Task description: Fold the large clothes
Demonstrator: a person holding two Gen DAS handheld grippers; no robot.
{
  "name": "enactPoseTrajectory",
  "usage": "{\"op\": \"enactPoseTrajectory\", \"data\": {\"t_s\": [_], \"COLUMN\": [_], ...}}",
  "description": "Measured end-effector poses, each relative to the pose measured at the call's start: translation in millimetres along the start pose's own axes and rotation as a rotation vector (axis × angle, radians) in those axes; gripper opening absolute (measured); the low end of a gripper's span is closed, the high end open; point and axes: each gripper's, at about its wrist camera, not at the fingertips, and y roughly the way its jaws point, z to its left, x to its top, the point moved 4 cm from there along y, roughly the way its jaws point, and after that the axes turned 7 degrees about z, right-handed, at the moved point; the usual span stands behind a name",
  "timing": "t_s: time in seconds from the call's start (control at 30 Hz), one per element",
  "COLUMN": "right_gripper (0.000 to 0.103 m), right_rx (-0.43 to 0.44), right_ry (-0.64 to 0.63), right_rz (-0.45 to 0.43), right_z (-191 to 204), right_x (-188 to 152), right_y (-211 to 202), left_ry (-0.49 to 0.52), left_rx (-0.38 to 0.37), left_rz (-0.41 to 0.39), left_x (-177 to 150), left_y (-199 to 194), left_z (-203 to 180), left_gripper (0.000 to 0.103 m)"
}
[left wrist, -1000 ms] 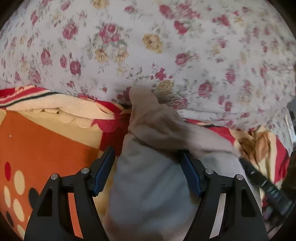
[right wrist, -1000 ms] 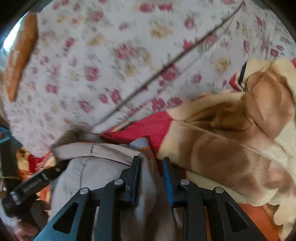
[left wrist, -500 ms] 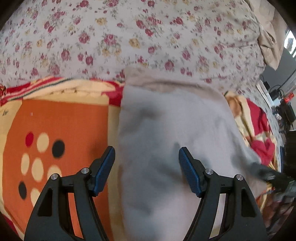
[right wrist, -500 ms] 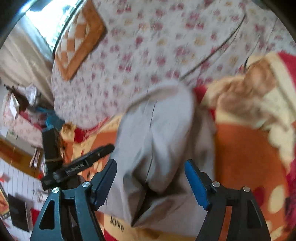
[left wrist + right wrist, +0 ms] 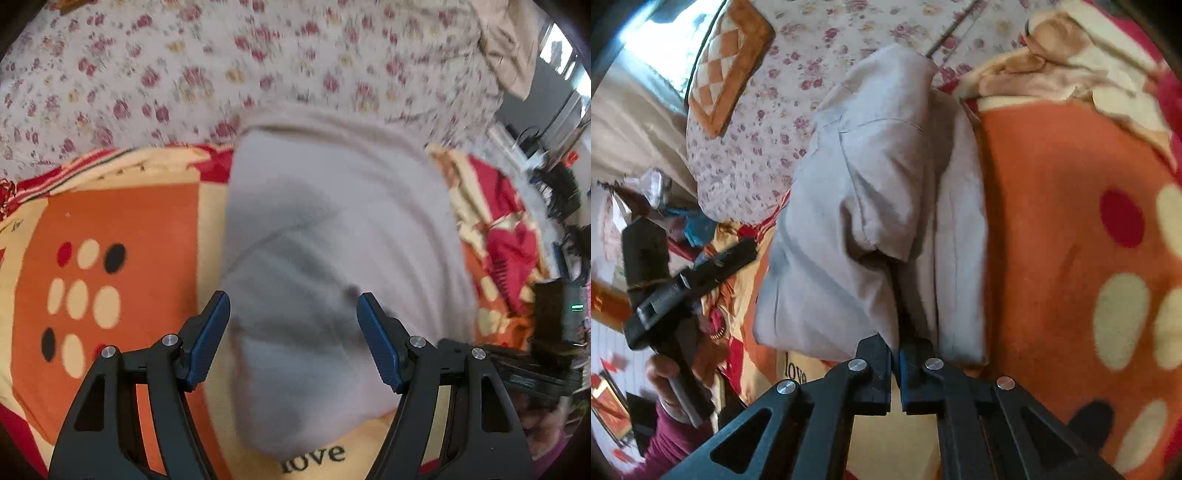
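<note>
Grey garment point(image 5: 871, 206): we see it folded lengthwise at frame centre on the orange blanket point(image 5: 1052, 229), flat for another fold. Right gripper point(image 5: 895, 354): jaws just closed, apparently pinching its near edge. Left gripper point(image 5: 293, 328): jaws wide, gripping nothing.

The one readable text is the word "love", printed in black lowercase letters on a cream-yellow patch of the orange, red and cream fleece blanket point(image 5: 122, 206), just below the folded grey garment point(image 5: 332, 229).
</note>
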Motion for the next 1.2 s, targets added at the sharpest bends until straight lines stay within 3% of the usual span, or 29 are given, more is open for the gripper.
{"op": "enactPoseTrajectory", "data": {"t_s": [0.13, 0.17, 0.23, 0.27, 0.3, 0.43, 0.47, 0.5, 0.53, 0.63, 0.7, 0.73, 0.83, 0.97, 1.03, 1.07, 1.1, 1.2], "right_gripper": [0.005, 0.014, 0.046, 0.067, 0.071, 0.066, 0.046, 0.017, 0.012, 0.006, 0.003, 0.003, 0.002, 0.003, 0.017, 0.037, 0.052, 0.052], "right_rx": [-0.055, -0.06, -0.056, -0.054, -0.052, -0.03, -0.021, -0.028, -0.043, 0.023, -0.022, -0.058, -0.046, -0.12, -0.162, -0.175, -0.201, -0.204], "right_ry": [-0.09, -0.097, -0.103, -0.095, -0.084, -0.06, -0.055, -0.051, -0.045, -0.024, -0.039, -0.036, 0.008, -0.056, -0.075, -0.077, -0.088, -0.153], "right_rz": [-0.055, -0.07, -0.12, -0.148, -0.171, -0.134, -0.117, -0.098, -0.096, -0.075, -0.066, -0.053, -0.051, -0.064, -0.11, -0.138, -0.197, -0.249], "right_z": [26, 28, 34, 34, 35, 33, 31, 26, 22, 13, 5, -2, -14, 0, 8, 11, 19, 43], "right_x": [9, 12, 18, 21, 28, 57, 60, 63, 63, 44, 23, 16, 15, 25, 32, 35, 42, 62], "right_y": [-27, -32, -45, -49, -51, -22, -15, -6, -1, -10, -20, -18, -12, -23, -38, -44, -54, -56], "left_ry": [0.03, 0.036, 0.033, 0.029, 0.024, -0.007, -0.014, -0.019, -0.018, -0.003, 0.024, 0.028, 0.017, 0.006, 0.008, 0.008, 0.009, 0.008], "left_rx": [0.038, 0.044, 0.042, 0.038, 0.034, 0.017, 0.011, 0.006, 0.003, 0.0, -0.005, 0.001, 0.011, 0.053, 0.06, 0.064, 0.064, 0.063], "left_rz": [-0.019, -0.02, -0.019, -0.018, -0.017, -0.015, -0.016, -0.019, -0.022, -0.03, -0.055, -0.06, -0.034, -0.043, -0.053, -0.054, -0.053, -0.054], "left_x": [-2, -3, -2, -2, -2, 1, 1, 2, 2, 0, 0, 2, 11, 13, 13, 14, 14, 16], "left_y": [8, 9, 10, 10, 9, 6, 4, 2, -1, -13, -19, -17, 2, 19, 20, 21, 22, 23], "left_z": [-6, -6, -5, -4, -4, -2, -2, -3, -4, -6, -8, -9, -14, -14, -13, -13, -12, -11], "left_gripper": [0.071, 0.071, 0.071, 0.071, 0.071, 0.071, 0.071, 0.071, 0.071, 0.071, 0.071, 0.072, 0.071, 0.072, 0.072, 0.072, 0.072, 0.073]}}
